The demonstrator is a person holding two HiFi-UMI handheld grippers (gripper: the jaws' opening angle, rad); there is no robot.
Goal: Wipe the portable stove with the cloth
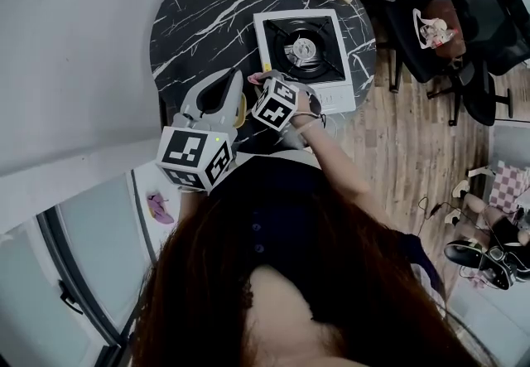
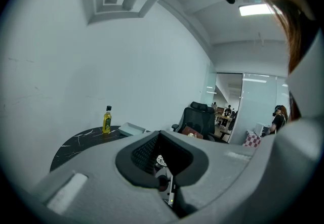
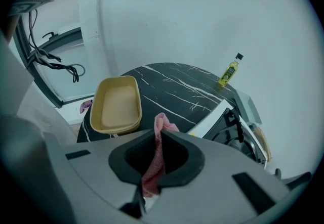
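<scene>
We have the cloth (image 3: 162,122) pinched in the right gripper (image 3: 158,133). Its jaws are clamped on a pink bunch that runs down between the pads, and only a small tuft pokes past the tips. The left gripper (image 2: 159,133) has its jaws closed tip to tip with nothing in them, and it is raised above the near side of the table (image 1: 199,9).

The stove (image 1: 302,49) sits on the far right part of the table. Our right gripper is just beside its near left corner, and the cloth is not yet touching it, as far as we can judge.

To wipe well, we think the tuft has to lead. We tilt the right gripper down so fabric meets the white surround, not the hard jaw tips. We use light pressure and long strokes along the flat rim first.

The black grate and its prongs around the burner look likely to snag a loose bunch. There we dab and lift rather than drag.

The stove may slide on the smooth marble, so bracing its near edge with the left gripper seems sensible.

We also watch the yellow tray (image 3: 117,105), which lies near the stove on the table's near edge, and the small bottle (image 3: 229,72) at the far side, well apart.
</scene>
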